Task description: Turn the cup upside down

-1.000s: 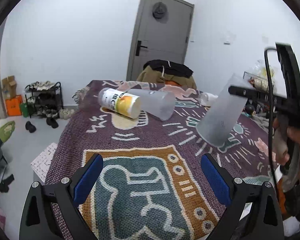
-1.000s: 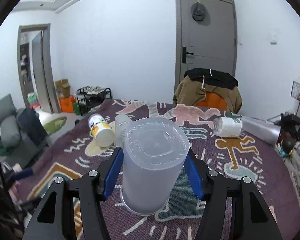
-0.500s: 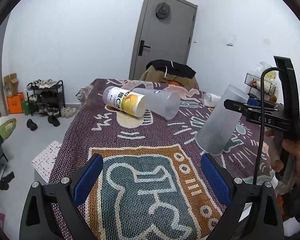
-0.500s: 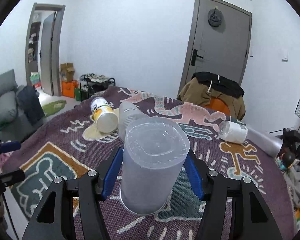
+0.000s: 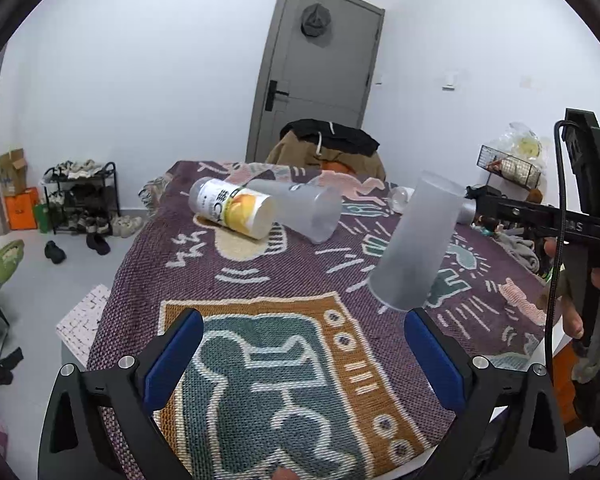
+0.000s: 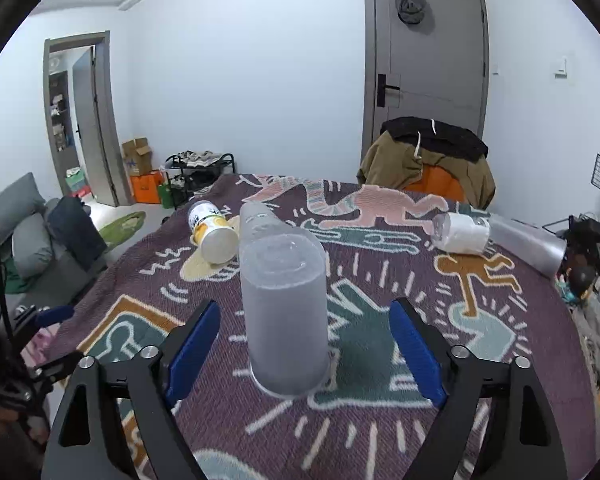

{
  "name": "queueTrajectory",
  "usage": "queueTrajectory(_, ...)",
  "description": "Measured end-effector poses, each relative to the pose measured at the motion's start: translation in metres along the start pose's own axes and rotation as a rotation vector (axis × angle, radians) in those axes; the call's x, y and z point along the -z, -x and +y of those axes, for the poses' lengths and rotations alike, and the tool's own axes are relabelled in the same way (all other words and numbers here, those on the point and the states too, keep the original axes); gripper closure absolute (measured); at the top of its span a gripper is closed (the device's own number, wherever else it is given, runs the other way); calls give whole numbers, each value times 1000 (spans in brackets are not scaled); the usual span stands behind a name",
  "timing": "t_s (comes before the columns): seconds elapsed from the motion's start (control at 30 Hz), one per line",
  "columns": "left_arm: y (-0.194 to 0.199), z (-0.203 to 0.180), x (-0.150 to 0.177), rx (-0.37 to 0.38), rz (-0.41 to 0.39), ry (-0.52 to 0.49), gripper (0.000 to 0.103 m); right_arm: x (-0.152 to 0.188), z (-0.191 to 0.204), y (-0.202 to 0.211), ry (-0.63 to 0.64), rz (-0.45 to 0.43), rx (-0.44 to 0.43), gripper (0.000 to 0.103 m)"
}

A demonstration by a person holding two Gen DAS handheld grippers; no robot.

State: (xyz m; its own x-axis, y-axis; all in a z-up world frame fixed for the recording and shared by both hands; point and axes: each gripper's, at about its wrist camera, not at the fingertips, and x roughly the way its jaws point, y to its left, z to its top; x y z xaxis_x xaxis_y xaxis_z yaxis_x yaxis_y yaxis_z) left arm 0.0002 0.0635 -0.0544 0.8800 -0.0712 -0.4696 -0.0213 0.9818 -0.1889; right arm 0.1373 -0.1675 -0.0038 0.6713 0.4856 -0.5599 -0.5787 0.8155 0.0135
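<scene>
A frosted translucent cup (image 6: 284,312) stands upside down, rim on the patterned cloth (image 6: 380,420), base up. My right gripper (image 6: 305,354) is open, blue pads on either side of the cup and apart from it. The cup also shows in the left wrist view (image 5: 416,244), with the right gripper's body behind it at the right. My left gripper (image 5: 300,352) is open and empty over the front of the cloth (image 5: 260,360).
A second frosted cup (image 5: 300,210) and a yellow-labelled bottle (image 5: 232,212) lie on their sides at the far left. A white-labelled bottle (image 6: 462,232) and another cup (image 6: 528,242) lie at the far right. A chair with jackets (image 6: 428,160) stands behind the table.
My right gripper has opened and let go of the cup, which now stands rim down on the cloth. The left gripper has barely moved.
</scene>
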Motion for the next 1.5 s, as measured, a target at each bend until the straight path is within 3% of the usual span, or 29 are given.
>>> queueTrajectory(0.07, 2, -6, -2, 7, -9, -10, 2, 3, -6, 10, -14, -5, -1, 1)
queueTrajectory(0.23, 8, -20, -7, 21, -29, -36, 2, 15, -19, 30, -60, -13, 49, 0)
queueTrajectory(0.73, 21, -60, -19, 27, -60, -77, 2, 68, -54, 68, -184, -21, 10, 0)
queueTrajectory(1.07, 33, -82, -16, -25, -67, -130, 2, 92, -55, 85, -164, -13, 18, 0)
queueTrajectory(1.5, 41, -99, 5, -38, -61, -174, 2, 115, -57, 99, -184, -48, 47, 0)
